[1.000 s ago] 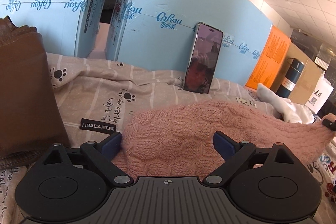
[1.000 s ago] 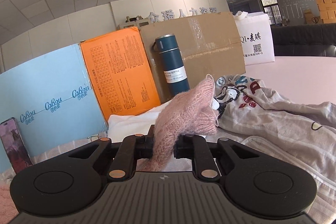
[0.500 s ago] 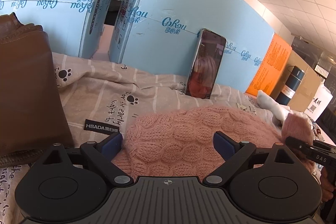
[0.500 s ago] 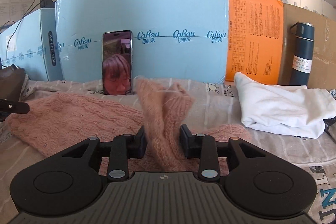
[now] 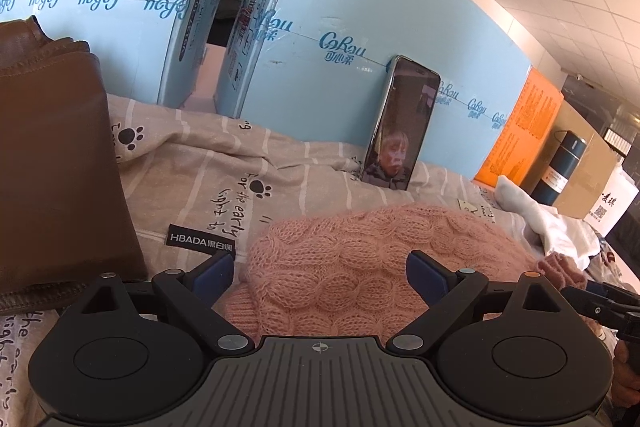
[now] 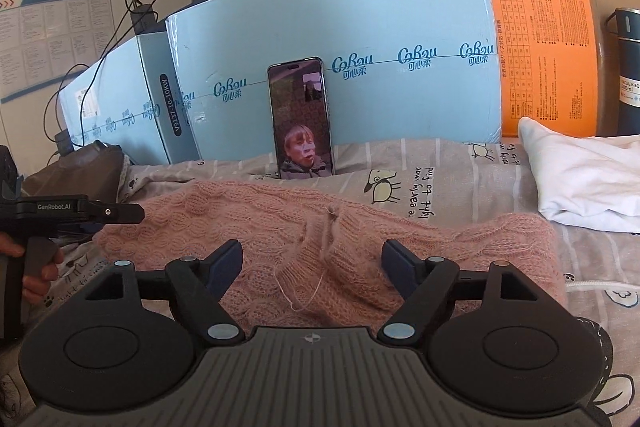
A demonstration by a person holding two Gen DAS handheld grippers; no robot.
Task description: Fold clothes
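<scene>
A pink cable-knit sweater (image 5: 360, 263) lies on the printed beige sheet (image 5: 240, 167); it also shows in the right wrist view (image 6: 320, 223). My left gripper (image 5: 320, 273) is open, its jaws wide apart over the sweater's left end. My right gripper (image 6: 312, 265) is open and empty above the folded-over sleeve, where a loose thread (image 6: 298, 291) hangs. The left gripper shows at the left edge of the right wrist view (image 6: 80, 213). The right gripper shows at the lower right of the left wrist view (image 5: 600, 301).
A phone (image 6: 301, 119) leans on blue boxes (image 6: 380, 67) behind the sweater. A brown leather garment (image 5: 52, 167) lies at the left. A white folded garment (image 6: 580, 179), an orange box (image 6: 540, 51) and a dark blue flask (image 6: 628, 75) are at the right.
My right gripper carried the pink sleeve leftward over the sweater body, then opened and let it go. The left gripper stayed open in place.
</scene>
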